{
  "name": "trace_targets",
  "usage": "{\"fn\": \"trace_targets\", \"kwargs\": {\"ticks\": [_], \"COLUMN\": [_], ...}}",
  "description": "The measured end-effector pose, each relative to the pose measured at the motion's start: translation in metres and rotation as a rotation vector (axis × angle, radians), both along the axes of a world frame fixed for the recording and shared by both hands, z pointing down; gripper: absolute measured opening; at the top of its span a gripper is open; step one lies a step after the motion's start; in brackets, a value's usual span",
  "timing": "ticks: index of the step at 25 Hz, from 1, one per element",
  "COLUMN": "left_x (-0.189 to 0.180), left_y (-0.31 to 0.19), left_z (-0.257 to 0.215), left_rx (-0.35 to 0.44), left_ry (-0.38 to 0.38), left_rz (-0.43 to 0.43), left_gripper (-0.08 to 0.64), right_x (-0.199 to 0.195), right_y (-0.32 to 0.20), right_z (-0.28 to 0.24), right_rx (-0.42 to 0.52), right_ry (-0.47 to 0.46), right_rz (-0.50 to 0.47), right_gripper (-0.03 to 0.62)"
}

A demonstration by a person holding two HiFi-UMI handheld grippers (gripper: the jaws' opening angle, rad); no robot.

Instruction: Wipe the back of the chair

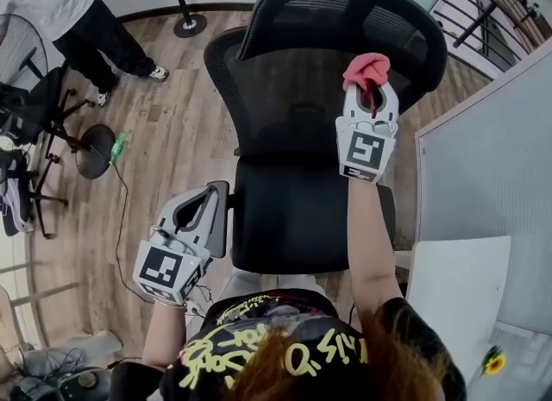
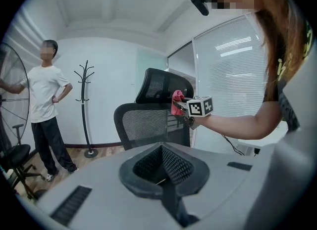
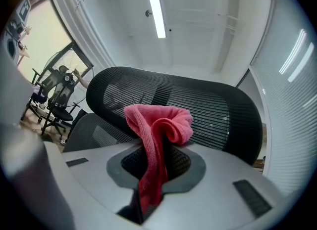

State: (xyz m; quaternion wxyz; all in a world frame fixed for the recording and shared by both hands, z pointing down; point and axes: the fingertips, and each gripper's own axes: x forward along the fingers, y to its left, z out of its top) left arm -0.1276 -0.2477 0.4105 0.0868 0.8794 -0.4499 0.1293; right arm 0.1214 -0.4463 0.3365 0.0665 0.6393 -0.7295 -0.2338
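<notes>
Beside the seat's left edge, the left gripper hangs with fingers pressed together on nothing. Farther out, the right gripper pinches a pink cloth at the office chair's mesh headrest, above the backrest; whether they touch is unclear.

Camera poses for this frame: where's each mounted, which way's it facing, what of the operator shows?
Head view: on the head, steeply down at the chair; shows hair, left tongs, right tongs.
Left gripper view: on the left tongs, facing the chair's back; shows shut jaws, right forearm.
Right gripper view: on the right tongs, facing the headrest; jaws shut on the pink cloth.
Shared: chair and cloth, all three.
</notes>
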Motion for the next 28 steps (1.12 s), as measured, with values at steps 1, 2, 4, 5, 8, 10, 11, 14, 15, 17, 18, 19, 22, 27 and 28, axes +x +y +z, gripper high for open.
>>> {"fn": "trace_targets", "kwargs": {"ticks": [1, 2, 4, 5, 8, 10, 11, 14, 15, 17, 18, 19, 22, 27, 28], "left_x": [-0.002, -0.004, -0.008, -0.011, -0.018, -0.022, -0.023, -0.029, -0.032, -0.037, -0.04, -0.043, -0.049, -0.06, -0.062], "left_y": [-0.001, -0.001, -0.002, -0.002, -0.002, -0.002, -0.003, -0.005, -0.005, -0.004, -0.003, -0.003, -0.002, -0.001, -0.001], "left_z": [0.0, 0.0, 0.001, 0.001, 0.001, 0.002, 0.002, 0.001, 0.001, 0.002, 0.003, 0.002, 0.0, 0.004, 0.004], "left_rx": [-0.001, -0.001, 0.001, 0.003, 0.0, -0.004, -0.004, -0.004, -0.004, -0.004, -0.003, -0.001, 0.005, 0.002, 0.002], "left_ry": [0.0, 0.0, 0.0, 0.001, 0.004, 0.004, 0.004, 0.009, 0.009, 0.008, 0.008, 0.009, 0.014, 0.01, 0.009], "left_rz": [0.0, 0.0, 0.002, 0.003, 0.005, 0.008, 0.009, 0.012, 0.012, 0.012, 0.011, 0.011, 0.009, 0.006, 0.005], "left_gripper": [-0.006, -0.006, -0.006, -0.006, -0.006, -0.006, -0.006, -0.006, -0.006, -0.006, -0.006, -0.006, -0.006, -0.006, -0.006], "right_x": [-0.004, -0.008, -0.015, -0.019, -0.029, -0.035, -0.037, -0.048, -0.053, -0.064, -0.068, -0.072, -0.083, -0.101, -0.105], "right_y": [-0.001, -0.002, -0.004, -0.004, -0.005, -0.007, -0.008, -0.01, -0.01, -0.011, -0.01, -0.01, -0.009, -0.008, -0.008], "right_z": [0.0, 0.0, 0.0, 0.0, -0.001, -0.001, -0.002, -0.002, -0.002, 0.0, 0.0, 0.0, 0.001, 0.003, 0.002], "right_rx": [-0.003, -0.006, -0.004, -0.003, -0.008, -0.01, -0.01, -0.01, -0.011, -0.013, -0.012, -0.012, -0.011, -0.008, -0.008], "right_ry": [-0.012, -0.02, -0.021, -0.023, -0.042, -0.052, -0.057, -0.068, -0.069, -0.079, -0.09, -0.102, -0.116, -0.163, -0.175], "right_rz": [-0.001, -0.004, -0.013, -0.016, -0.02, -0.022, -0.022, -0.034, -0.041, -0.055, -0.06, -0.065, -0.074, -0.1, -0.106], "right_gripper": [0.061, 0.061, 0.061, 0.061, 0.06, 0.061, 0.061, 0.061, 0.061, 0.061, 0.061, 0.061, 0.061, 0.061, 0.061]}}
